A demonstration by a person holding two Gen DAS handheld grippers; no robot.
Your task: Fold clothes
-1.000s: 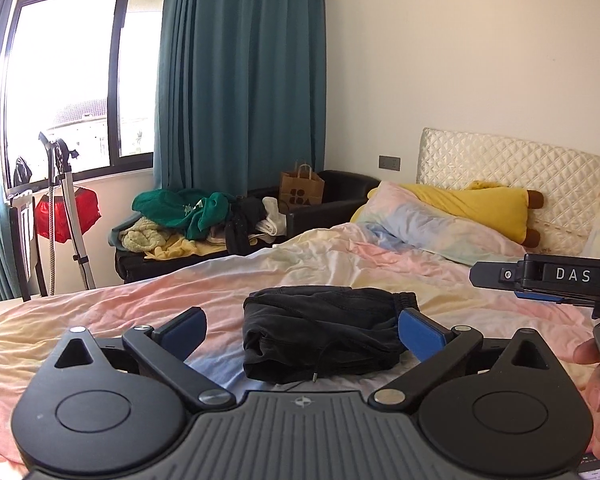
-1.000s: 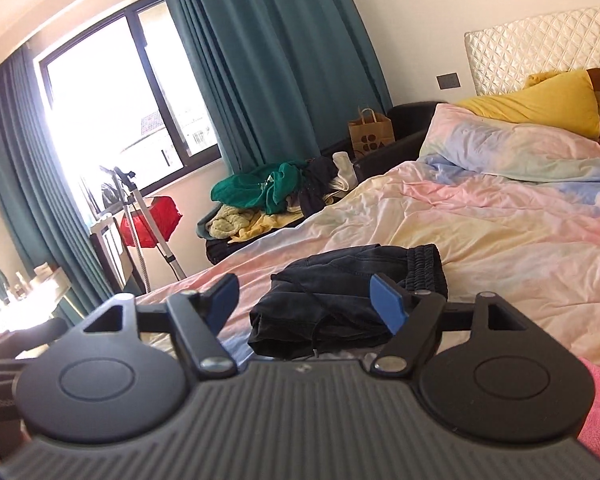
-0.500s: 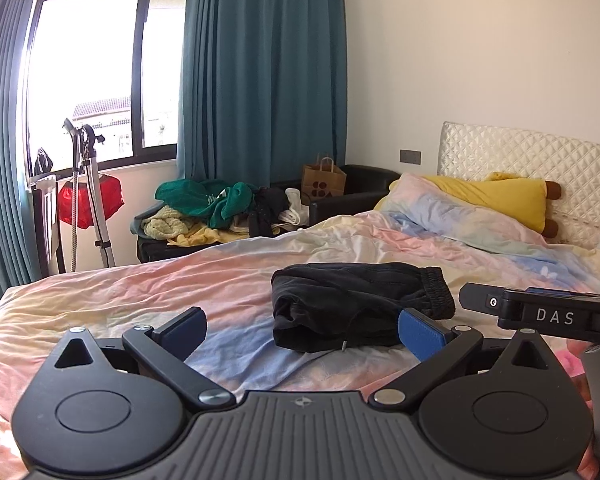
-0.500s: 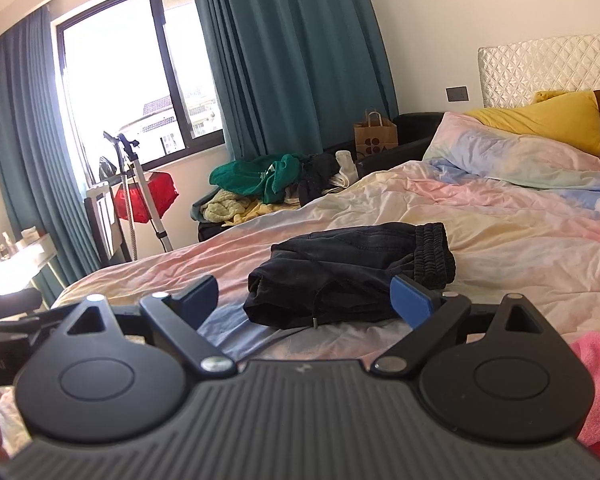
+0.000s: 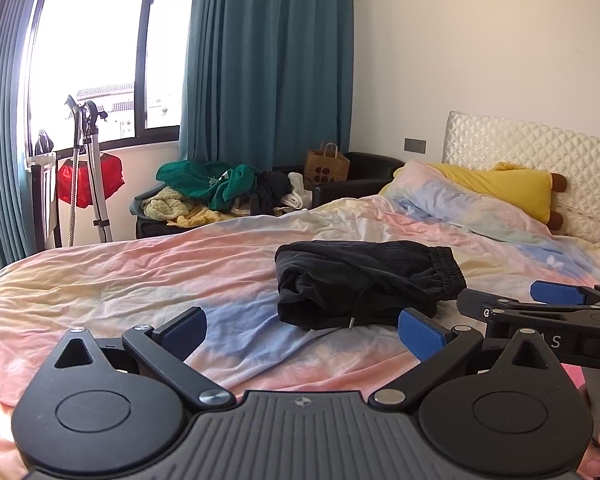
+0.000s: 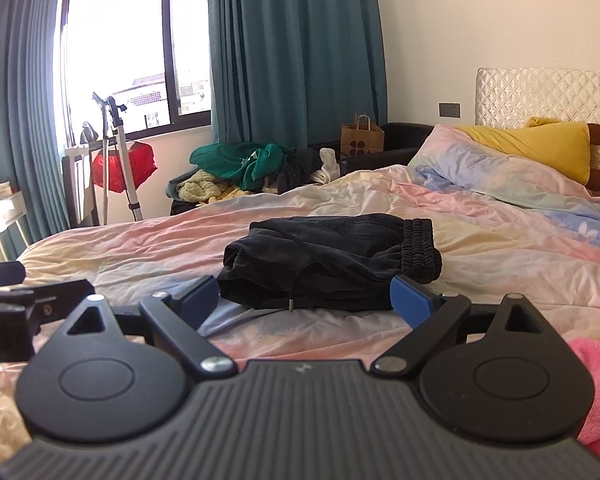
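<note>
Risk: black garment (image 5: 364,280) is lying bunched mid-bed (image 5: 140,280), both left gripper (image 5: 302,326) and right gripper (image 6: 304,294) fingers hovering released, drawstring (image 6: 291,304) dangling and likely snagging, dragging layers apart.

only caught a partial "A S" on the right gripper (image 5: 556,300) body, "LAI" on the left gripper (image 6: 4,336), nothing else was legible

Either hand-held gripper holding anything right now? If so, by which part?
Nothing is held. The left hand-held gripper and right hand-held gripper are both open, short of the folded black fabric garment lying on the pastel bedspread.
</note>
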